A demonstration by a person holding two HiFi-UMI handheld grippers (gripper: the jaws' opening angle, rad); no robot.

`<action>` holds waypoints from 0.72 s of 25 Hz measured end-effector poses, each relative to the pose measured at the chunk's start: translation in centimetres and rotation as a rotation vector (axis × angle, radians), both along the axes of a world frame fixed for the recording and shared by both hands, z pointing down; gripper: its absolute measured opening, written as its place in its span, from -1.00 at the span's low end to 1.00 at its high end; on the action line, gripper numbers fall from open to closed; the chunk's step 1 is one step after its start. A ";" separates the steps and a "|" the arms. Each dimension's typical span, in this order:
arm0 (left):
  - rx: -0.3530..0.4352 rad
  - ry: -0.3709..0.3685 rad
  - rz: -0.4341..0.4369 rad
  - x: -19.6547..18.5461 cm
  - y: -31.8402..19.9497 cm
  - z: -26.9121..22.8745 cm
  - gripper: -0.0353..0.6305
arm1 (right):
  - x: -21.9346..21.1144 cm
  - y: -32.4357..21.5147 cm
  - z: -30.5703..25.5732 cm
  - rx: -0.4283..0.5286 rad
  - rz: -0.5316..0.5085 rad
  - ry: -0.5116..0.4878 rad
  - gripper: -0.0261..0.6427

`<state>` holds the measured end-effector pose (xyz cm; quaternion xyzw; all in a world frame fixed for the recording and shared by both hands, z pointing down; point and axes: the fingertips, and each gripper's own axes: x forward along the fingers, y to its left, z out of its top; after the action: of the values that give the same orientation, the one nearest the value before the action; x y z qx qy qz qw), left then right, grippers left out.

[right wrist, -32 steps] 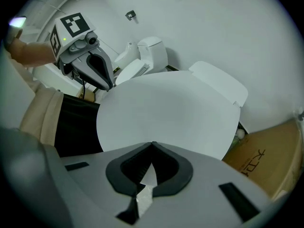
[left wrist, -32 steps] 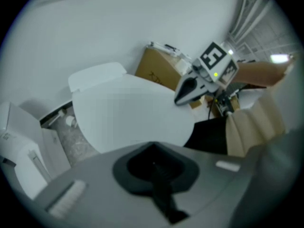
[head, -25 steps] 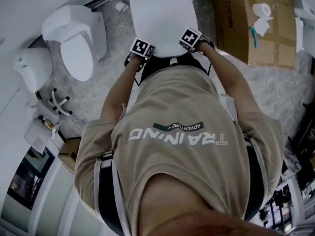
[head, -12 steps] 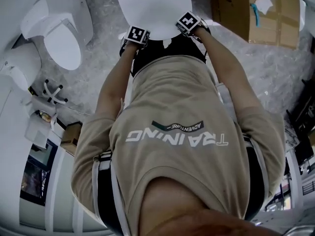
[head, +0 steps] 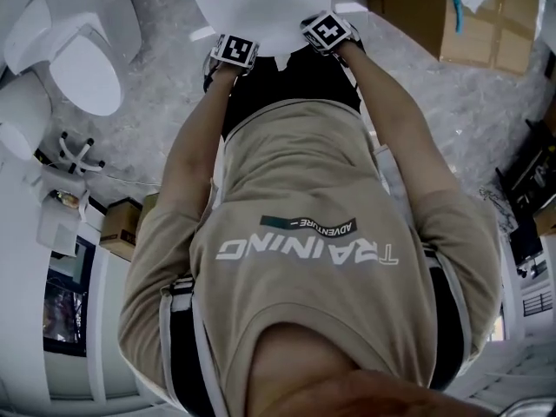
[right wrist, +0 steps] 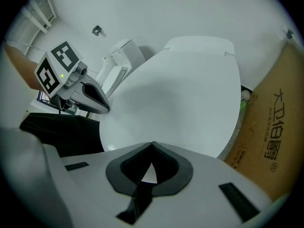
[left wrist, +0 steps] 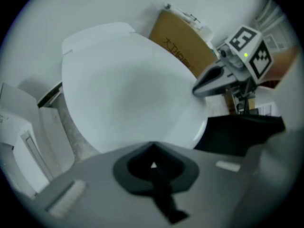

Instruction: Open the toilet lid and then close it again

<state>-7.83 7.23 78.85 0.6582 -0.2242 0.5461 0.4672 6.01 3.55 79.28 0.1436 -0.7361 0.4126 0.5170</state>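
The toilet lid [left wrist: 128, 94] lies down flat over the bowl, a broad white oval with its hinge end at the tank. Nothing here shows it raised, so either the opening has not begun or the whole cycle is over. With both tools posed at the lid's front rim, I judge the lift is the step to come, and both the opening and the closing are left to do.

The left gripper [left wrist: 152, 147] sits at the front edge of the lid toward its left side. Its jaws are pressed together at the tips with nothing held between them. The right gripper [right wrist: 152, 146] is at the front edge toward the lid's right side, its jaws likewise brought together and empty. From the left gripper view, the right tool's tip meets the rim of the lid, though I cannot tell whether it is hooked under the rim or only touching it.

A cardboard box [left wrist: 183, 44] stands just beside the lid on its right. A second toilet [head: 82, 68] stands well apart from the lid on its left.
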 end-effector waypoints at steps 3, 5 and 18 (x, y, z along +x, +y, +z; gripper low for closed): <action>0.007 -0.014 0.012 0.3 0.5 1.4 -0.88 | 0.1 0.6 1.6 -0.018 -0.016 -0.010 -0.89; 0.013 -0.025 0.006 0.5 0.8 2.5 -0.88 | 0.3 0.8 2.6 -0.028 -0.014 -0.020 -0.89; -0.074 -0.062 -0.175 0.5 2.1 8.7 -0.88 | 1.7 3.0 8.5 -0.109 -0.139 0.033 -0.89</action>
<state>-7.31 9.33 87.56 0.6010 -0.2750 0.5312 0.5301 7.75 6.57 87.78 0.0707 -0.7119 0.4129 0.5636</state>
